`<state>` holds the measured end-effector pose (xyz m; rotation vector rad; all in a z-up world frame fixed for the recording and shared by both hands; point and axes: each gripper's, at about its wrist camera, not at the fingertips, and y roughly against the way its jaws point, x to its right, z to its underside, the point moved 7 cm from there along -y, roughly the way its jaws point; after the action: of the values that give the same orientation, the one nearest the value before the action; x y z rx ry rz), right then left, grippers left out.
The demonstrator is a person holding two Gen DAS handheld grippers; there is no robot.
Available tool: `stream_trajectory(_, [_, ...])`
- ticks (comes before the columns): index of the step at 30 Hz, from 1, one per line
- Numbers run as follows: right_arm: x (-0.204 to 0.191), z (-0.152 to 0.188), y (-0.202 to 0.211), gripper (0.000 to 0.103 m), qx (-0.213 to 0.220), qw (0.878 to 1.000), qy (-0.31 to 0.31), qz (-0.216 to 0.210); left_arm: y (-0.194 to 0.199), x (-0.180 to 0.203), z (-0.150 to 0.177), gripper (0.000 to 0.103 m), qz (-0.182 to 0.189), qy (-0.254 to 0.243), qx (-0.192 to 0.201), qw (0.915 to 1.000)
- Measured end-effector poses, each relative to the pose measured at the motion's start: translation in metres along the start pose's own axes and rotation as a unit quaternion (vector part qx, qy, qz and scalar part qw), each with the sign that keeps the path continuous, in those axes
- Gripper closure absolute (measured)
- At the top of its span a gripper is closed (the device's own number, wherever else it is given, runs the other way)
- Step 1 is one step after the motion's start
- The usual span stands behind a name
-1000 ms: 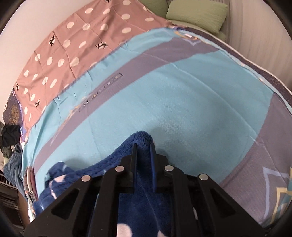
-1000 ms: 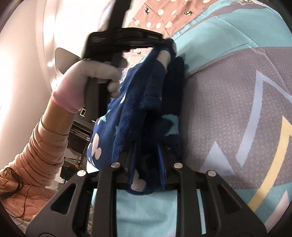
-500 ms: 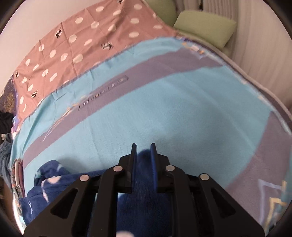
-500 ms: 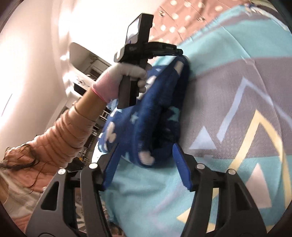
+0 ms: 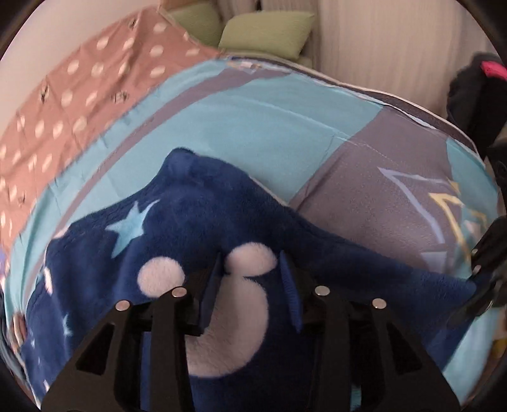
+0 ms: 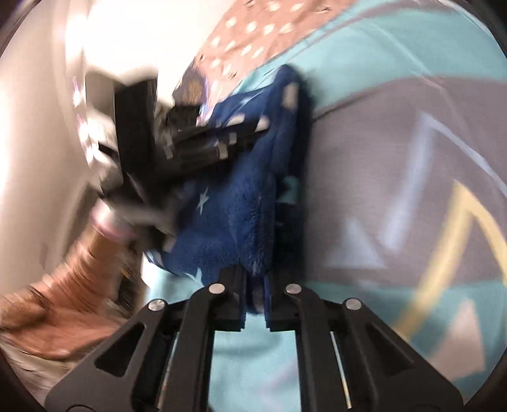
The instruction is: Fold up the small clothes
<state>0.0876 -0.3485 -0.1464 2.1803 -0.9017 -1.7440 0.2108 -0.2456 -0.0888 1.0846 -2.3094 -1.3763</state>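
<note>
Teal-and-grey patterned bed cover (image 5: 269,126) carries the navy fleece garment w/ white dots and pale stars (image 5: 196,222), lying bunched near the front-left edge. Prob. soft, light, floppy, thick pile; best taken at corners/hems. Right tongs (image 6: 255,296) clenched on its near corner. Left tongs (image 5: 250,269) opening over it, pads clear of the fabric.

Bed dressed in blue and grey, pillows up at the head.

A light blue and grey bedspread (image 5: 259,133) with pale triangle outlines covers the bed; along its far-left edge lies a brownish-pink sheet (image 5: 73,92) dotted white. Two green pillows (image 5: 269,30) sit at the head, against a pale ribbed wall (image 5: 380,47). Off the right edge, something dark with a pink patch (image 5: 475,82), too blurred to name.
</note>
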Motion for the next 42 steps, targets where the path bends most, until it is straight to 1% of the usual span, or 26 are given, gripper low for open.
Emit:
stream_trajectory(1, [0.006, 0.006, -0.005, 0.095, -0.007, 1.000, -0.008, -0.001, -0.002, 0.003, -0.001, 0.063, -0.008, -0.001, 0.003, 1.0000])
stream_trajectory(3, [0.004, 0.008, 0.000, 0.095, 0.008, 1.000, -0.004, 0.000, -0.001, 0.009, -0.002, 0.062, -0.031, -0.021, 0.010, 0.9993])
stream_trajectory(5, [-0.006, 0.010, 0.013, 0.083, 0.020, 1.000, 0.013, 0.014, 0.002, 0.008, -0.001, 0.062, -0.041, -0.027, 0.016, 0.9986])
stream_trajectory(6, [-0.010, 0.009, 0.020, 0.067, 0.033, 0.999, 0.022, 0.026, 0.005, 0.005, -0.001, 0.062, -0.039, -0.019, 0.020, 0.9988])
stream_trajectory(7, [-0.016, 0.008, 0.030, 0.061, 0.052, 0.997, 0.036, 0.040, 0.012, 0.000, 0.000, 0.062, -0.038, -0.011, 0.025, 0.9989])
stream_trajectory(10, [-0.038, 0.001, 0.045, 0.062, 0.097, 0.993, 0.058, 0.039, 0.039, -0.005, 0.003, 0.062, -0.026, 0.018, 0.055, 0.9980])
stream_trajectory(11, [-0.046, -0.002, 0.048, 0.067, 0.114, 0.991, 0.066, 0.030, 0.050, -0.006, 0.006, 0.062, -0.019, 0.029, 0.068, 0.9971])
stream_trajectory(13, [-0.061, -0.004, 0.043, 0.071, 0.128, 0.989, 0.078, 0.004, 0.069, -0.011, 0.017, 0.060, -0.020, 0.046, 0.088, 0.9948])
stream_trajectory(14, [-0.065, -0.004, 0.035, 0.071, 0.123, 0.989, 0.080, -0.001, 0.076, -0.013, 0.025, 0.056, -0.028, 0.053, 0.093, 0.9939])
stream_trajectory(15, [-0.066, -0.003, 0.023, 0.071, 0.108, 0.991, 0.083, 0.010, 0.081, -0.019, 0.034, 0.055, -0.039, 0.059, 0.094, 0.9931])
stream_trajectory(16, [-0.059, 0.000, 0.003, 0.072, 0.080, 0.991, 0.088, 0.064, 0.084, -0.028, 0.050, 0.054, -0.060, 0.067, 0.085, 0.9923])
stream_trajectory(18, [-0.043, 0.005, -0.024, 0.088, 0.048, 0.982, 0.091, 0.161, 0.081, -0.049, 0.082, 0.054, -0.097, 0.101, 0.055, 0.9885])
stream_trajectory(19, [-0.043, 0.005, -0.027, 0.091, 0.058, 0.979, 0.094, 0.173, 0.083, -0.063, 0.102, 0.054, -0.090, 0.138, 0.051, 0.9851])
stream_trajectory(20, [-0.047, 0.004, -0.024, 0.090, 0.061, 0.977, 0.097, 0.178, 0.090, -0.072, 0.117, 0.054, -0.077, 0.167, 0.057, 0.9812])
stream_trajectory(21, [-0.051, 0.003, -0.021, 0.089, 0.061, 0.976, 0.101, 0.183, 0.103, -0.082, 0.134, 0.053, -0.066, 0.207, 0.068, 0.9738])
stream_trajectory(22, [-0.056, 0.001, -0.017, 0.086, 0.065, 0.974, 0.107, 0.187, 0.113, -0.087, 0.143, 0.053, -0.056, 0.227, 0.079, 0.9691])
stream_trajectory(23, [-0.065, -0.002, -0.012, 0.080, 0.074, 0.971, 0.116, 0.196, 0.128, -0.094, 0.156, 0.053, -0.053, 0.254, 0.096, 0.9610])
stream_trajectory(25, [-0.084, -0.008, -0.006, 0.069, 0.089, 0.961, 0.142, 0.220, 0.154, -0.110, 0.183, 0.053, -0.080, 0.290, 0.119, 0.9463])
stream_trajectory(27, [-0.103, -0.008, -0.014, 0.064, 0.092, 0.954, 0.168, 0.229, 0.178, -0.127, 0.214, 0.053, -0.096, 0.321, 0.140, 0.9316])
stream_trajectory(30, [-0.137, -0.006, -0.040, 0.053, 0.085, 0.948, 0.209, 0.227, 0.199, -0.141, 0.252, 0.053, -0.107, 0.356, 0.155, 0.9153])
stream_trajectory(31, [-0.145, -0.004, -0.049, 0.049, 0.081, 0.946, 0.219, 0.225, 0.204, -0.147, 0.267, 0.054, -0.101, 0.369, 0.160, 0.9099])
stream_trajectory(33, [-0.162, -0.004, -0.073, 0.045, 0.064, 0.943, 0.238, 0.222, 0.208, -0.152, 0.292, 0.063, -0.077, 0.398, 0.162, 0.8998])
stream_trajectory(35, [-0.180, 0.002, -0.097, 0.043, 0.046, 0.941, 0.253, 0.220, 0.208, -0.155, 0.315, 0.080, -0.036, 0.428, 0.171, 0.8867])
stream_trajectory(37, [-0.200, 0.003, -0.124, 0.042, 0.027, 0.937, 0.270, 0.220, 0.206, -0.159, 0.329, 0.081, -0.008, 0.447, 0.185, 0.8751])
stream_trajectory(39, [-0.221, 0.001, -0.151, 0.040, 0.015, 0.929, 0.292, 0.226, 0.206, -0.160, 0.340, 0.081, 0.009, 0.455, 0.192, 0.8696])
stream_trajectory(42, [-0.243, -0.005, -0.179, 0.040, 0.006, 0.920, 0.314, 0.234, 0.200, -0.162, 0.347, 0.081, 0.028, 0.450, 0.195, 0.8709])
